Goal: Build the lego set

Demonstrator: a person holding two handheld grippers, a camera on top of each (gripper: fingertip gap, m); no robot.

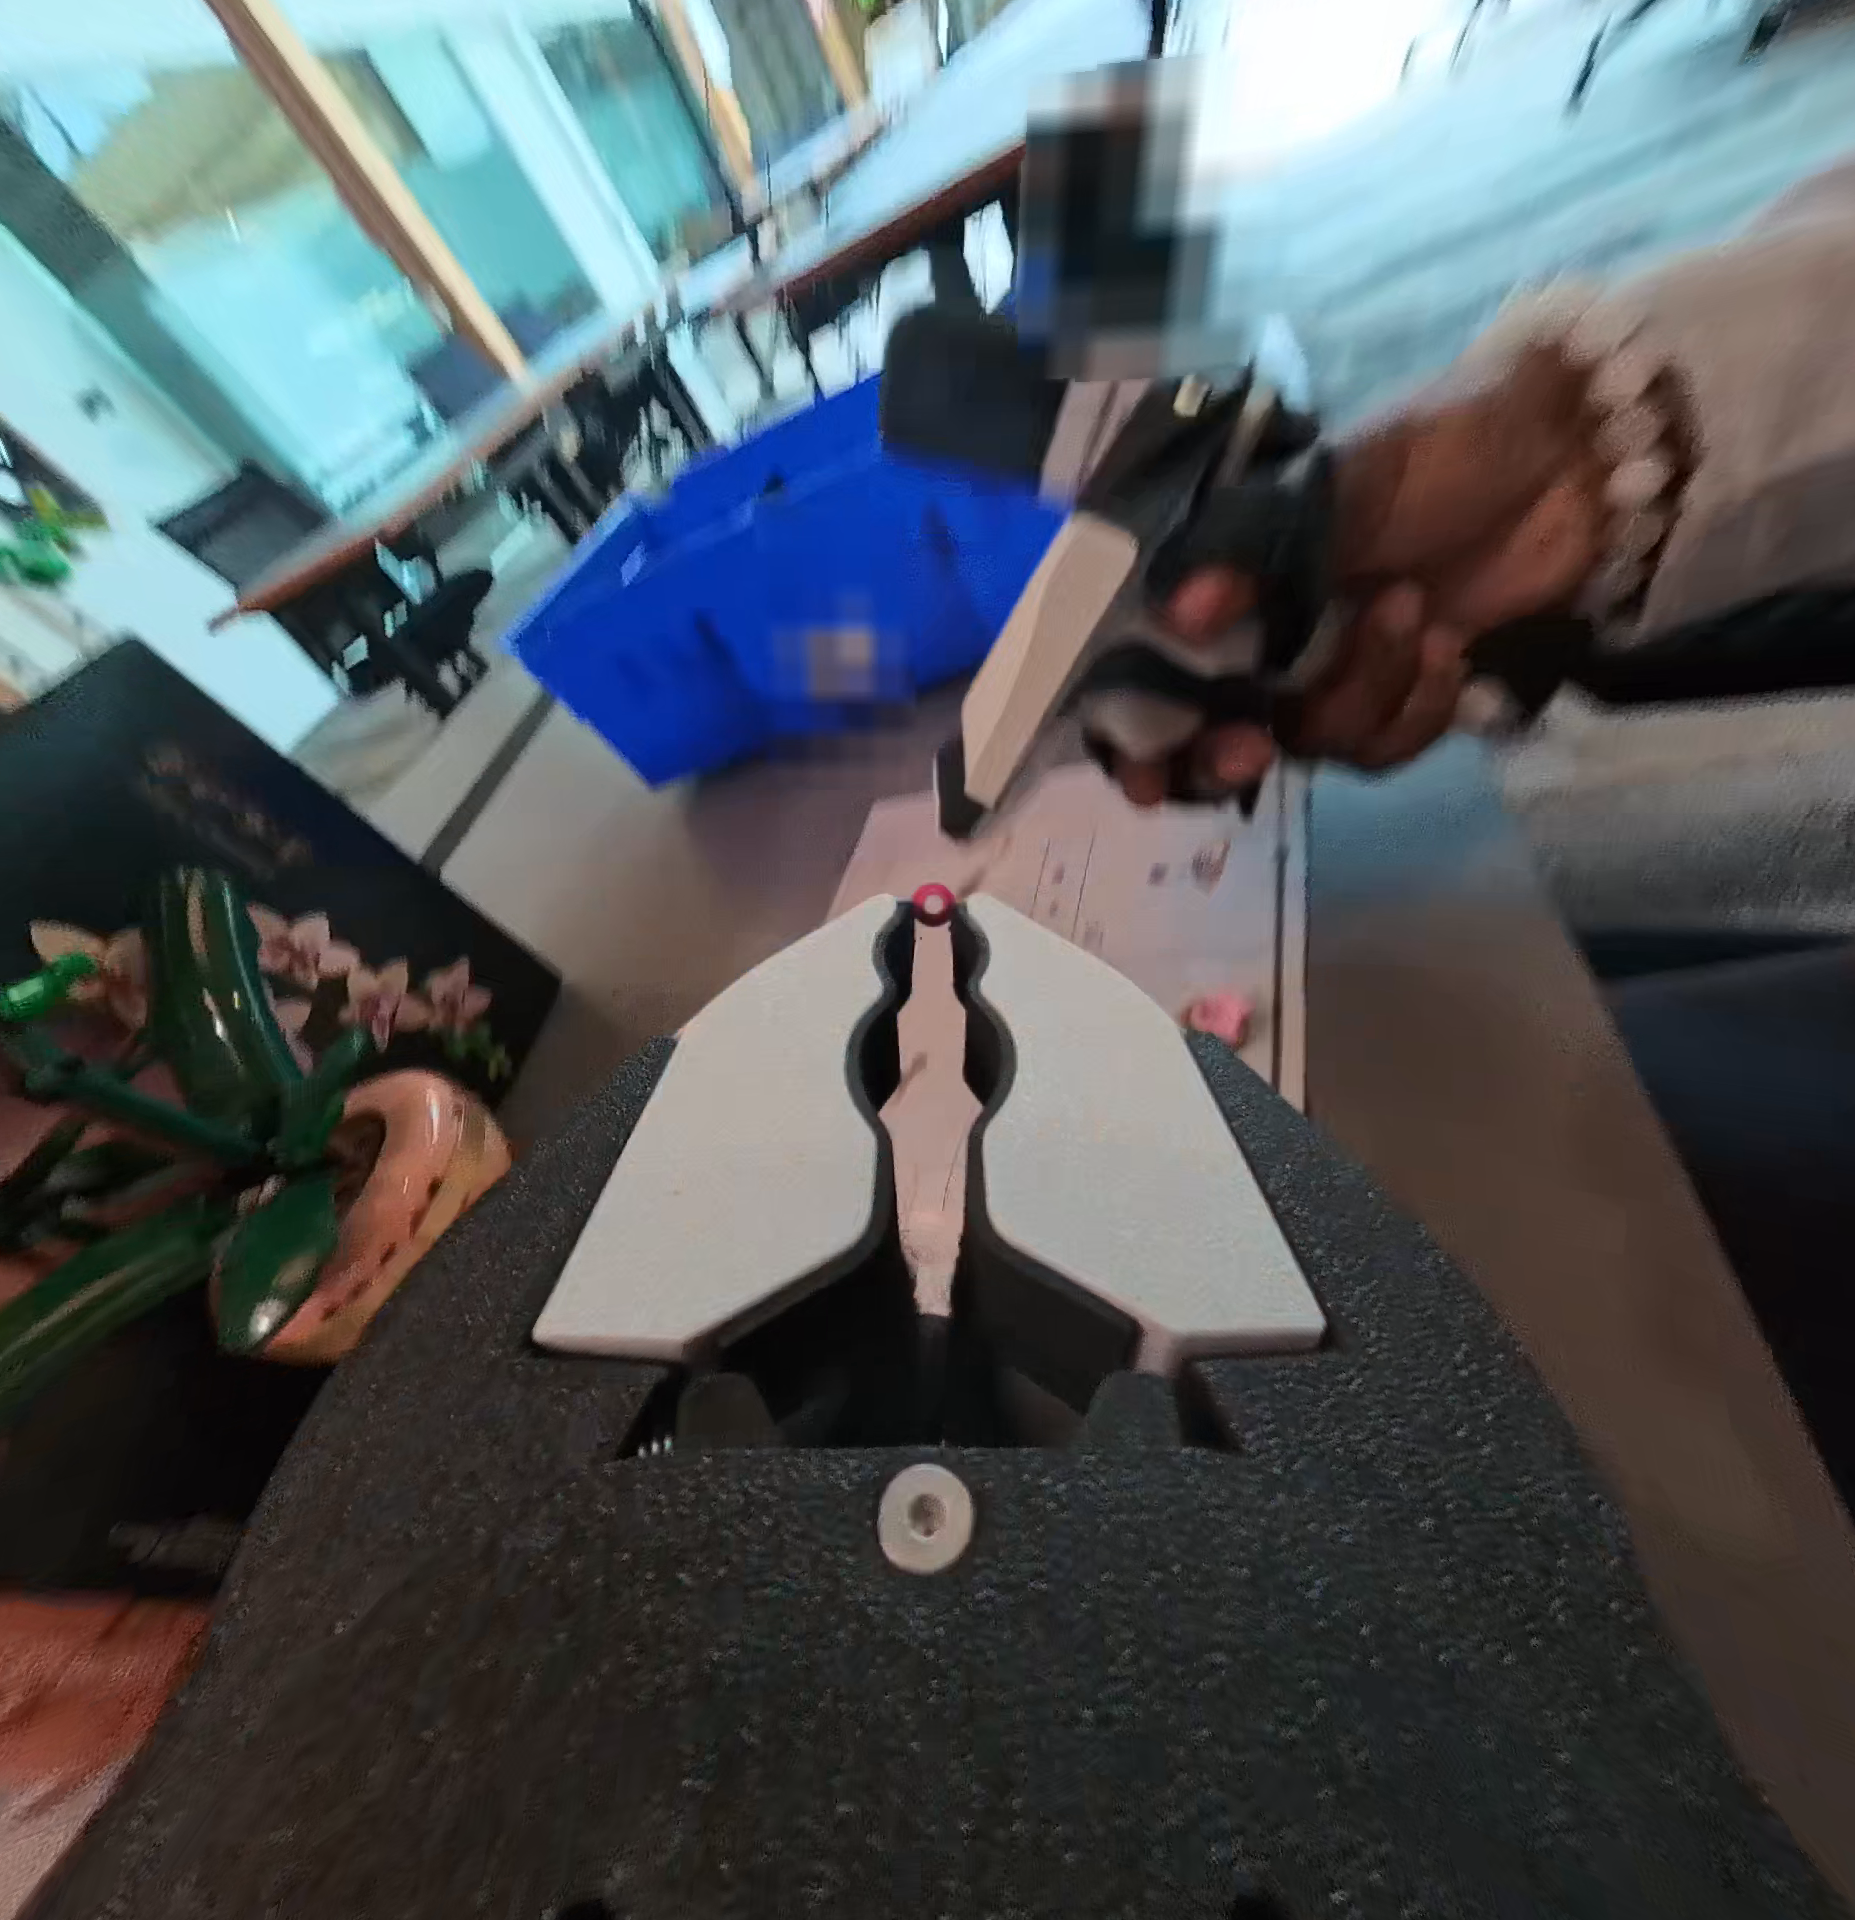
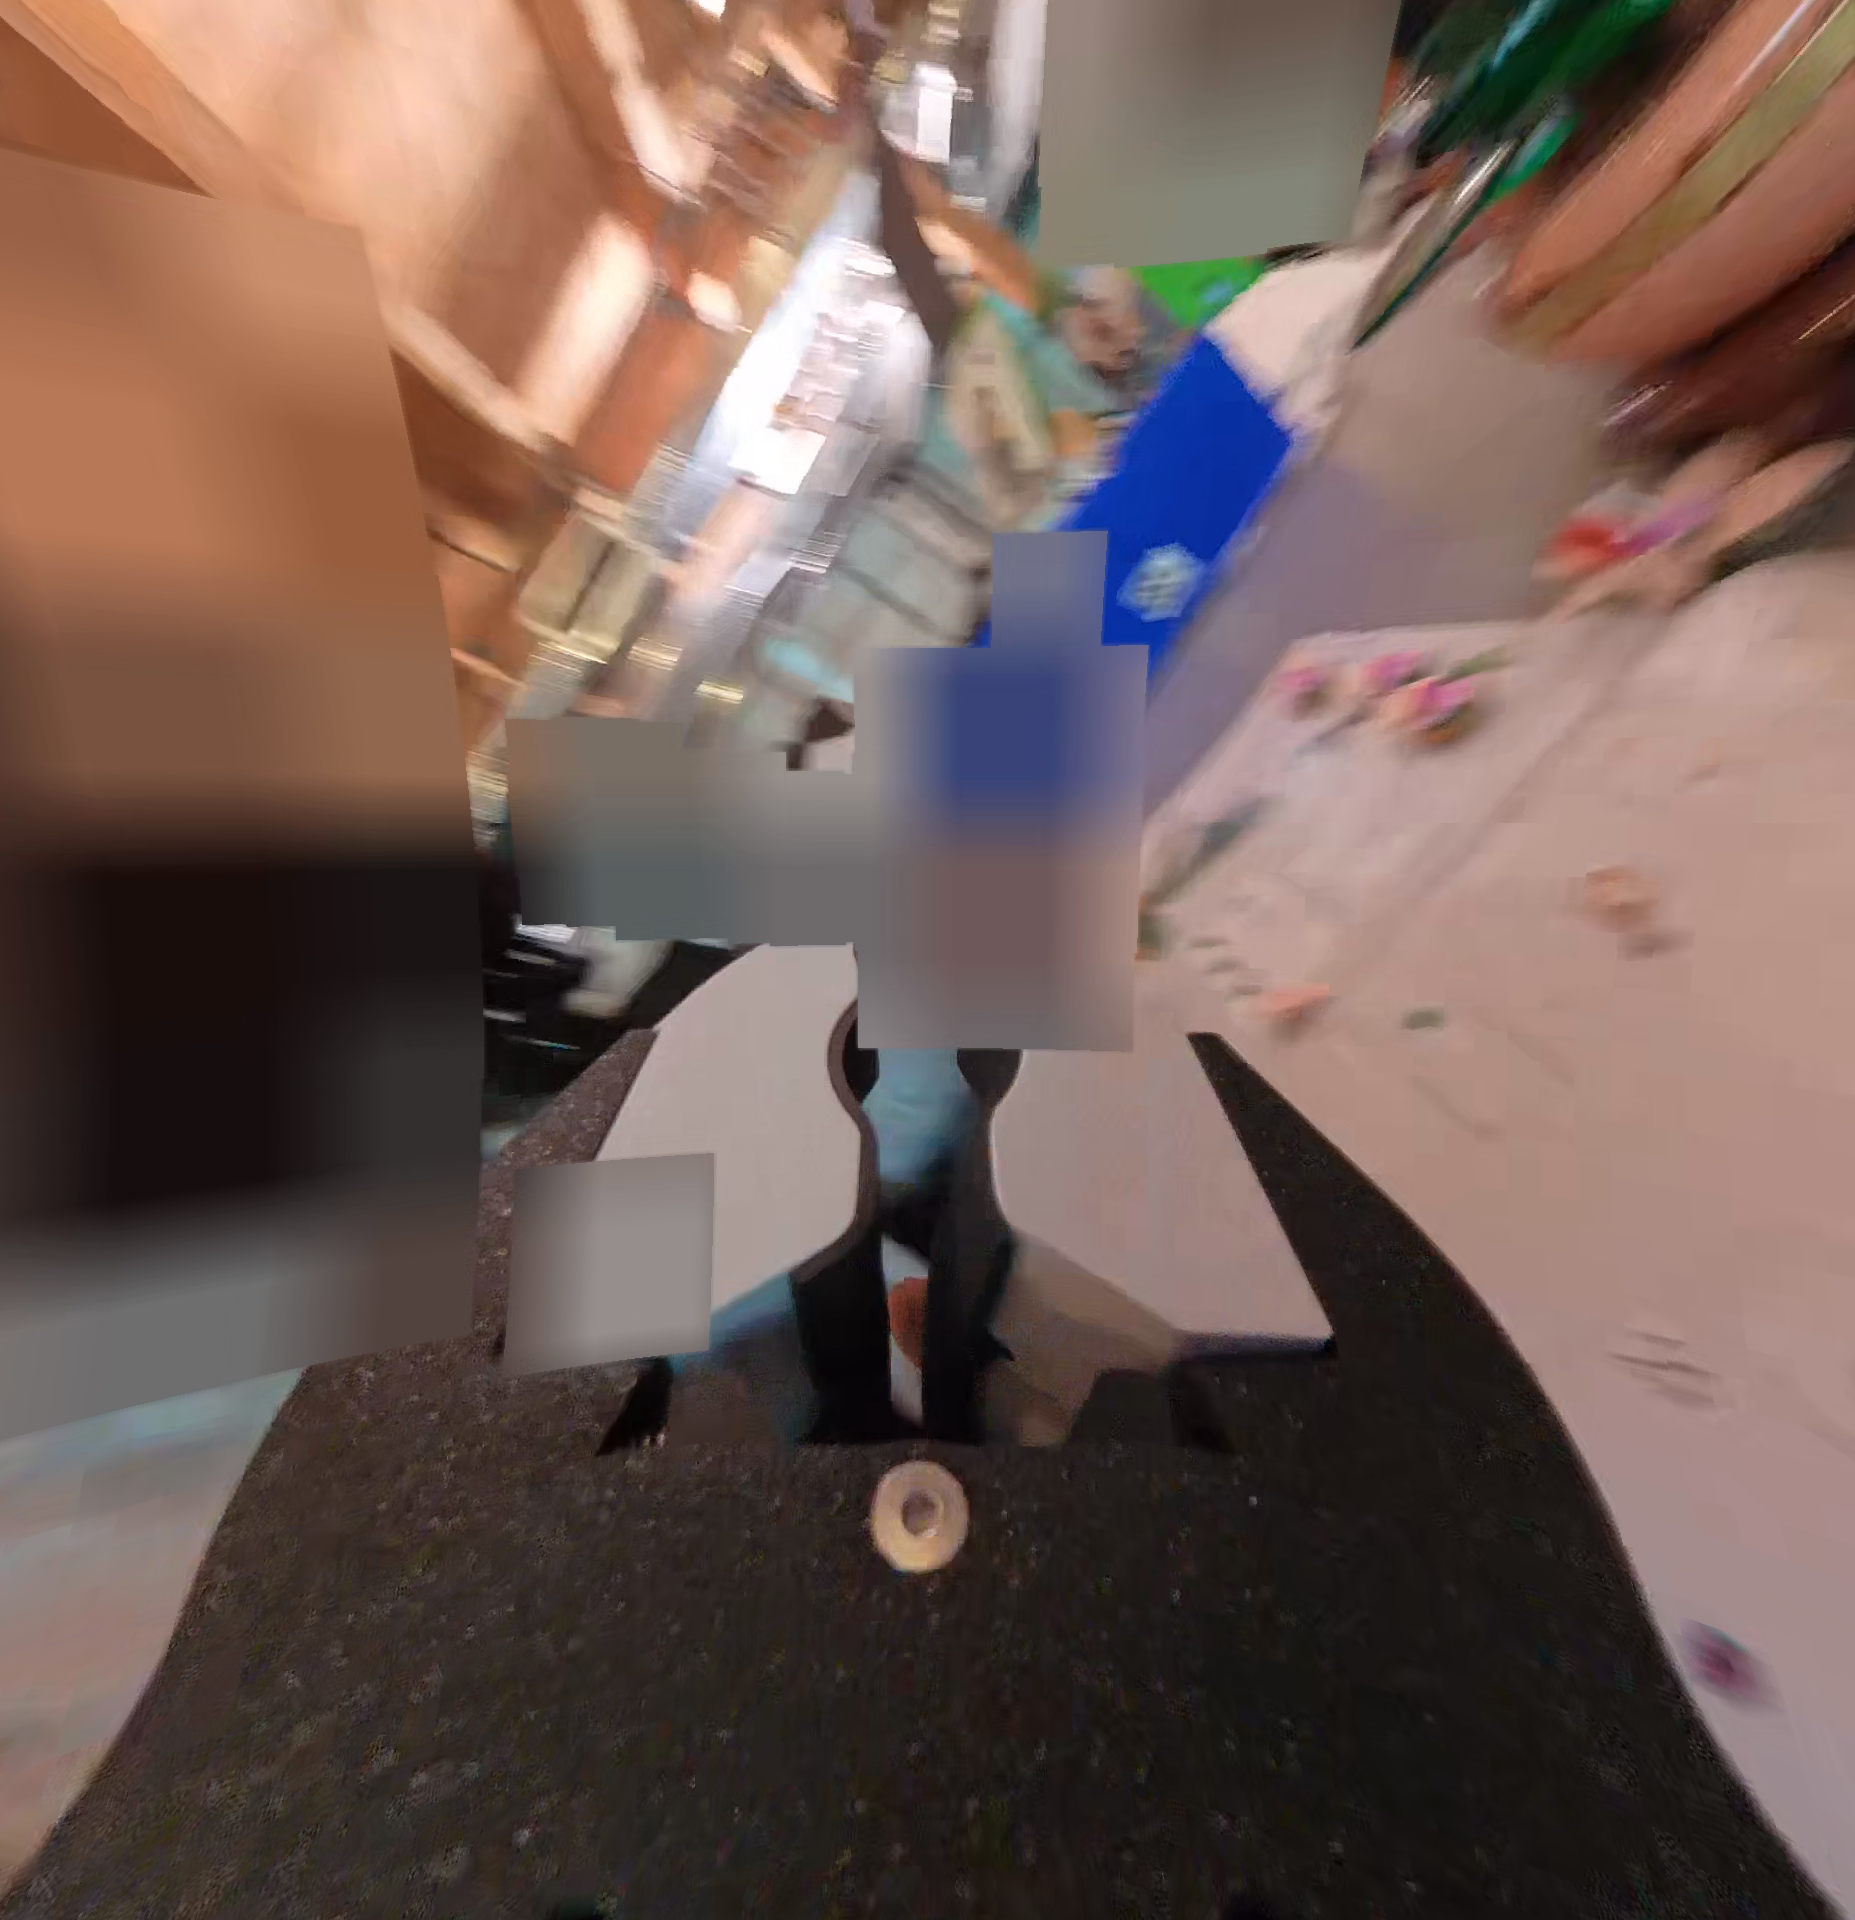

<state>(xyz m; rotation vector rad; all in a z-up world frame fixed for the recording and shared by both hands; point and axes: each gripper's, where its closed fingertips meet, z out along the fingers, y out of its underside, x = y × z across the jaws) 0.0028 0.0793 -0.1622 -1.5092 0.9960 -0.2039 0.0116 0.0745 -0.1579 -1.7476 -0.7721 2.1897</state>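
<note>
Left wrist view: we see the left gripper (image 1: 933, 906) pinching a small red ring (image 1: 933, 904) at frame centre, table edge (image 1: 1292, 935) at right; right gripper (image 1: 954, 821) above, its fingertips' state untellable.

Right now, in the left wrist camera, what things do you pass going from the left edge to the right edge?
Green toy plant in a pink pot → dark box with flower pictures → blue bin → small pink ring pinched at the left gripper tips → right gripper → hand holding it.
</note>
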